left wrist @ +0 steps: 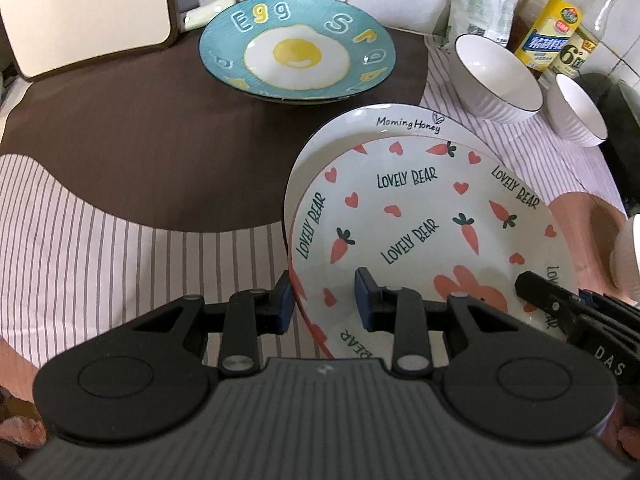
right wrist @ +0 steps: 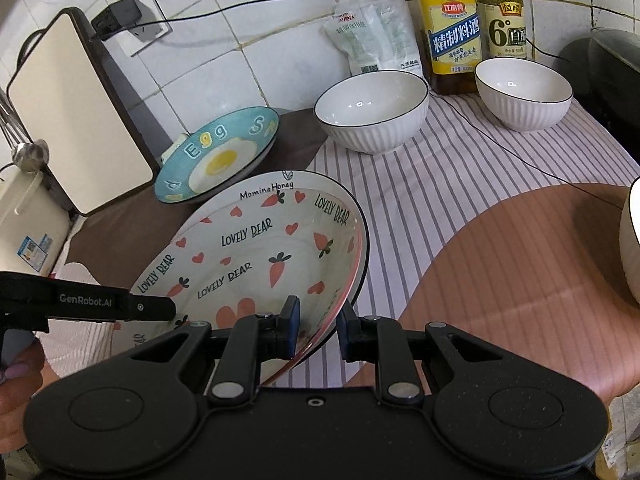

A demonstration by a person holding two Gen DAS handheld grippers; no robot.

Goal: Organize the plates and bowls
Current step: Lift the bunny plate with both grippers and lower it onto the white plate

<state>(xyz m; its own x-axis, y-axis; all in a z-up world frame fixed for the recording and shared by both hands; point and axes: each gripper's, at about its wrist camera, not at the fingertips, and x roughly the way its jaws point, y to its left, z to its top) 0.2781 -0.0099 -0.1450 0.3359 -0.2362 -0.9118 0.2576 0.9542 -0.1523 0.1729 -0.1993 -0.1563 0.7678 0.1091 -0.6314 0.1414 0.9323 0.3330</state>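
The surface (left wrist: 120, 208) is covered with a cloth of pale stripes, a dark brown patch and a pink patch, and backed by white tiled wall. On the brown patch a cutting board (right wrist: 76, 120) leans upright against the wall. Nearest the cameras, the carrot plate (left wrist: 420, 220), printed with hearts, carrots and "LOVELY BEAR", sits nested on a white plate (left wrist: 408, 122) lettered "Morning Honey"; the pair is tilted, its far edge raised. Beyond it, on the brown patch, the egg plate (left wrist: 298, 46) rests on another dish, just in front of the board. To the right, on the stripes, two white ribbed bowls (right wrist: 372, 110) (right wrist: 524, 92) stand apart, with two bottles (right wrist: 452, 28) and a pouch (right wrist: 372, 36) behind them by the wall. The left claw (left wrist: 326, 300) is narrowed onto the stacked plates' left rim, one pad inside and one outside; the right claw (right wrist: 320, 330) grips the opposite rim the same way.
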